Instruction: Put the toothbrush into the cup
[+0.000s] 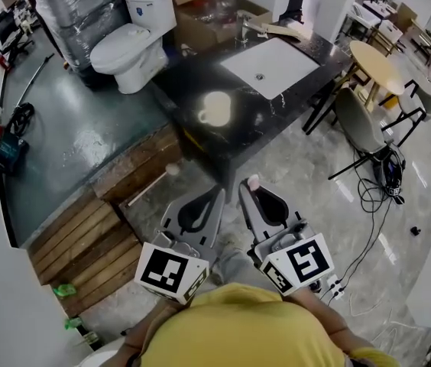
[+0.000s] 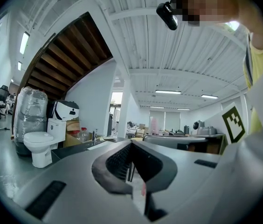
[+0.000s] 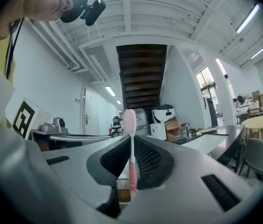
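The right claw (image 3: 132, 158) is gripping a pink toothbrush (image 3: 129, 125), whose bristled head is standing upright above the jaws. The left claw (image 2: 132, 161) is sitting closed to a thin slit, empty. In the head view both claws are hovering side by side at lower centre of the frame, short of the black bench (image 1: 299, 102). The white cup (image 1: 215, 109) is standing on that bench at upper centre, left of the white sink (image 1: 273, 66) and well apart from the toothbrush.
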Demonstrator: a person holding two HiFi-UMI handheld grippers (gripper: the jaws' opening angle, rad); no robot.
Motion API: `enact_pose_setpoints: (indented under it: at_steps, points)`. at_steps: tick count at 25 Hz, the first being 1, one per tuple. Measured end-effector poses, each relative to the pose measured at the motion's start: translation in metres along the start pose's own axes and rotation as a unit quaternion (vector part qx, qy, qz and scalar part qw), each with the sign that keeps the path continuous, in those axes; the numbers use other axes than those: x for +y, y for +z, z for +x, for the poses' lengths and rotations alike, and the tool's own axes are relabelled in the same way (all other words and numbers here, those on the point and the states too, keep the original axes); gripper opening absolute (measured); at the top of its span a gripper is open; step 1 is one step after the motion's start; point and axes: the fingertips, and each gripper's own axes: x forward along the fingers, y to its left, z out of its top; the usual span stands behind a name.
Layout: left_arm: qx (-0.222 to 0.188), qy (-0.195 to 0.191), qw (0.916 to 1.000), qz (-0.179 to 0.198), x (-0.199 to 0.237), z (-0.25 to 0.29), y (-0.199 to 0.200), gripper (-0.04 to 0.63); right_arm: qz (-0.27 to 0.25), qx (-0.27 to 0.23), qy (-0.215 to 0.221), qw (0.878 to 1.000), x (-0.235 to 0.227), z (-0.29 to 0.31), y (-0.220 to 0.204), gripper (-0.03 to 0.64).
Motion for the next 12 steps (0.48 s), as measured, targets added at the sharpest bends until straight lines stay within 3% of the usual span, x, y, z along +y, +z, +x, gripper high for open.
enact_pose_setpoints:
  at_steps: [12]
  points:
    - [-0.001,0.026,0.9997,0.003,0.033,0.066,0.008,0.005,-0.002,0.005,0.034,0.999,-0.058,0.05,0.006,0.035]
